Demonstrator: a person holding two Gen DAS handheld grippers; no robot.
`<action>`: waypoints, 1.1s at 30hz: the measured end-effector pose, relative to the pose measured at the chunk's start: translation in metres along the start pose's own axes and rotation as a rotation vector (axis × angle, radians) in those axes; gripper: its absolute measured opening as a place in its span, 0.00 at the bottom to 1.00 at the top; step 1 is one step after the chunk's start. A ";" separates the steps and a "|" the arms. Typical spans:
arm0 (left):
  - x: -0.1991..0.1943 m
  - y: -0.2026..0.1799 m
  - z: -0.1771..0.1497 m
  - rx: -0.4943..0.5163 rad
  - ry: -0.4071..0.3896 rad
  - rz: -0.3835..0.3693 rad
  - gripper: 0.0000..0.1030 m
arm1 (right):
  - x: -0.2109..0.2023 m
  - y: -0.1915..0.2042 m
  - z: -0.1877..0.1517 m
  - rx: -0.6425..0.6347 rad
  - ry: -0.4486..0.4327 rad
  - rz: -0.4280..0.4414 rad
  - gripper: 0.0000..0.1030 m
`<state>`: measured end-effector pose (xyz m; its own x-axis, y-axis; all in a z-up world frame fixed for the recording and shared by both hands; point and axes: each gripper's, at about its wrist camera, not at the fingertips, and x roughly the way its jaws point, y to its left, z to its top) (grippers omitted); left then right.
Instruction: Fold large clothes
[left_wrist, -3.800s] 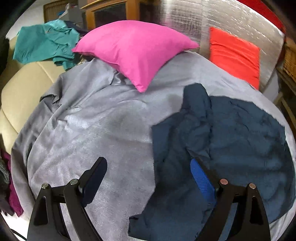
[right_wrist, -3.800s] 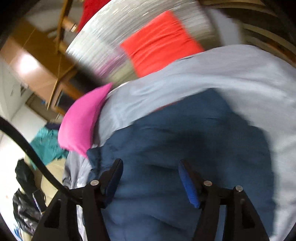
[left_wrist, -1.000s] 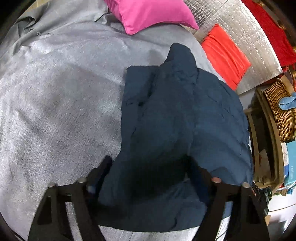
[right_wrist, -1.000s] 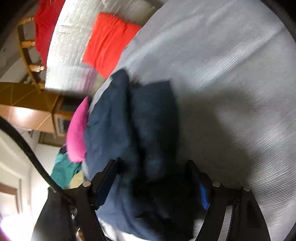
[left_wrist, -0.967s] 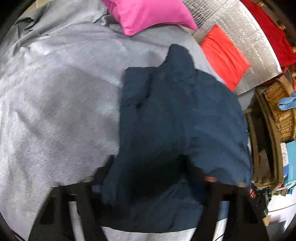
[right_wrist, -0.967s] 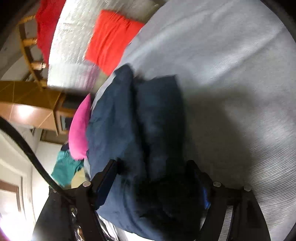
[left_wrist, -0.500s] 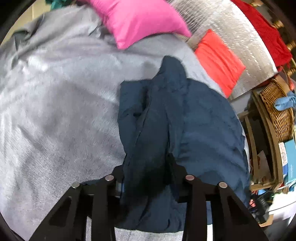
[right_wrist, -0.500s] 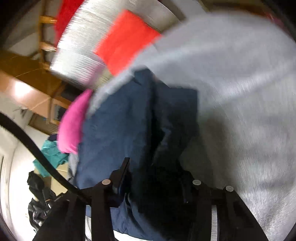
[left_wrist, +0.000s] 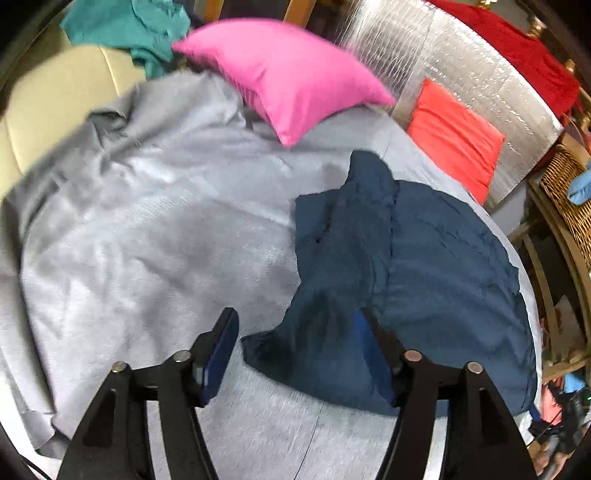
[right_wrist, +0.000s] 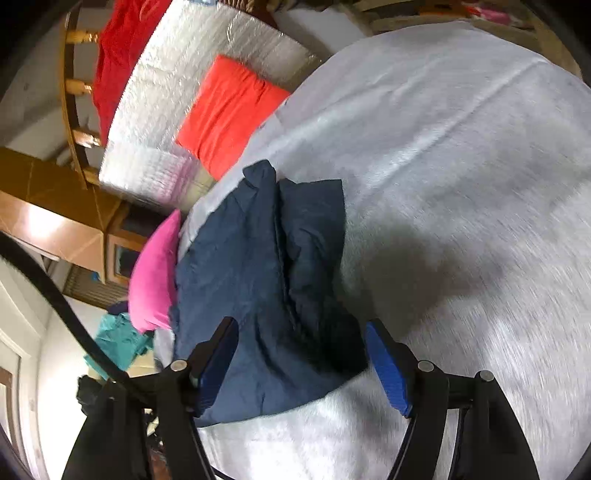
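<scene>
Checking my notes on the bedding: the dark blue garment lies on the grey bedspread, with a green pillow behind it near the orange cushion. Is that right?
Not quite. The pillow is pink, not green, as the left wrist view shows. The rest holds: the dark blue garment lies on the grey bedspread, with the pillow behind it near the orange cushion.

Folded garment (left_wrist: 424, 266) lying on sheet (left_wrist: 147, 229) covering bed; pillow (left_wrist: 288, 77) sitting behind garment at left, cushion (left_wrist: 454, 136) leaning against headboard panel (left_wrist: 461, 70) behind.
</scene>
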<state>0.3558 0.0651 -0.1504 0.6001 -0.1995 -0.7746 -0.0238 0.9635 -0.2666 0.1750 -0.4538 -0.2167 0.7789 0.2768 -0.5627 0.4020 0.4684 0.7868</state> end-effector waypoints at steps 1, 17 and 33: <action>-0.007 0.005 -0.004 -0.001 -0.006 -0.012 0.68 | -0.006 -0.001 -0.005 0.008 -0.014 0.009 0.74; 0.044 0.022 -0.050 -0.352 0.195 -0.229 0.71 | 0.065 0.018 -0.057 0.118 0.092 0.106 0.80; 0.070 0.005 -0.033 -0.405 0.073 -0.153 0.63 | 0.080 0.026 -0.054 0.137 -0.081 0.047 0.73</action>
<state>0.3714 0.0499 -0.2241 0.5638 -0.3609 -0.7429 -0.2588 0.7770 -0.5738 0.2218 -0.3740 -0.2548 0.8322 0.2246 -0.5070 0.4219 0.3366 0.8418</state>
